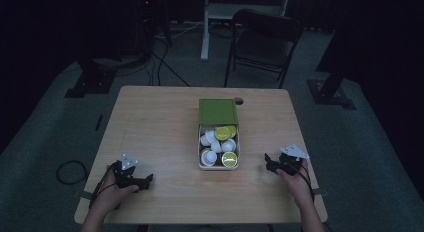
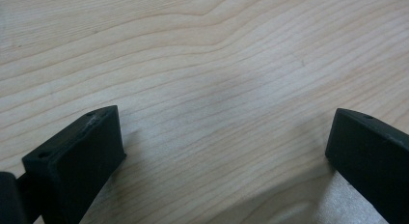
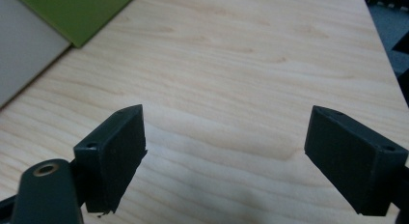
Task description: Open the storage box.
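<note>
resting near the table's [image 1: 150, 122] front edge, left gripper [image 1: 145, 181] and right gripper [image 1: 270, 164] gape empty beside the box [image 1: 201, 164].

table [image 2: 202, 64]: pale wood, smooth, visible grain
left gripper [image 2: 224, 151]: matt black plastic
box lid [image 3: 77, 9]: matt green card

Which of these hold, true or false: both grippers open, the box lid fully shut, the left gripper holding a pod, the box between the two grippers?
1. Both grippers stand open. True: the left gripper and the right gripper each show jaws wide apart over bare wood.
2. The box lid is fully shut. False: the green lid is slid back, leaving the pods exposed.
3. The left gripper holds a pod. False: nothing sits between its jaws.
4. The box lies between the two grippers. True: it sits at mid-table, one gripper to each side.
</note>
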Demonstrator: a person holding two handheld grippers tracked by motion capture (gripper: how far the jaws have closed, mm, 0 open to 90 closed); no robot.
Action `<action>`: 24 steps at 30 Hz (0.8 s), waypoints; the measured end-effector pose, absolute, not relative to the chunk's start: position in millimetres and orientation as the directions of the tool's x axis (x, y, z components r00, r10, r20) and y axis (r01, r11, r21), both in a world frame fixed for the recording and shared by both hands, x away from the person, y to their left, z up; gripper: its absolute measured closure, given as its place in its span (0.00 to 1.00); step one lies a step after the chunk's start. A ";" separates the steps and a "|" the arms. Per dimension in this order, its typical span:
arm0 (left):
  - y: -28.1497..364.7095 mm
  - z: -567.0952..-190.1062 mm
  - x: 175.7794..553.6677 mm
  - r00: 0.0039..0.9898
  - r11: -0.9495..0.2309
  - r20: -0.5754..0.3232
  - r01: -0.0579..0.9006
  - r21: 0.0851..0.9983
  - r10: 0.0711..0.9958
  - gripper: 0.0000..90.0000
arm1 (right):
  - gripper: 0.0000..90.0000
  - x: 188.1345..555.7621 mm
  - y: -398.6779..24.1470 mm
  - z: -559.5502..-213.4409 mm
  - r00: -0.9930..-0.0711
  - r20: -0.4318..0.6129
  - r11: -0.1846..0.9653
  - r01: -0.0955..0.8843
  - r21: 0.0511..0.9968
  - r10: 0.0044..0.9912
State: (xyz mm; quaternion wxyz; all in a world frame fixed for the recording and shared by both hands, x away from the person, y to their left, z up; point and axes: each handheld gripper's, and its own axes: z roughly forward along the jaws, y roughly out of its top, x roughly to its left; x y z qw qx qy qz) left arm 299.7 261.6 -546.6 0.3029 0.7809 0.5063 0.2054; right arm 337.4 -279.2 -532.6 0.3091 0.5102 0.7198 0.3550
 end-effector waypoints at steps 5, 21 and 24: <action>261.5 -546.6 299.7 0.402 -0.303 0.014 0.667 0.681 0.915 0.00 | 0.15 337.2 -283.9 -534.7 -0.286 -0.071 0.220 0.535 0.816 0.956; 261.5 -546.5 299.7 0.402 -0.303 0.013 0.667 0.681 0.916 0.00 | 0.15 327.0 -301.1 -549.8 -0.333 -0.039 0.252 0.627 0.738 0.942; 261.5 -546.5 299.7 0.401 -0.302 0.013 0.667 0.681 0.916 0.00 | 0.15 325.3 -303.3 -549.7 -0.331 -0.039 0.250 0.624 0.741 0.943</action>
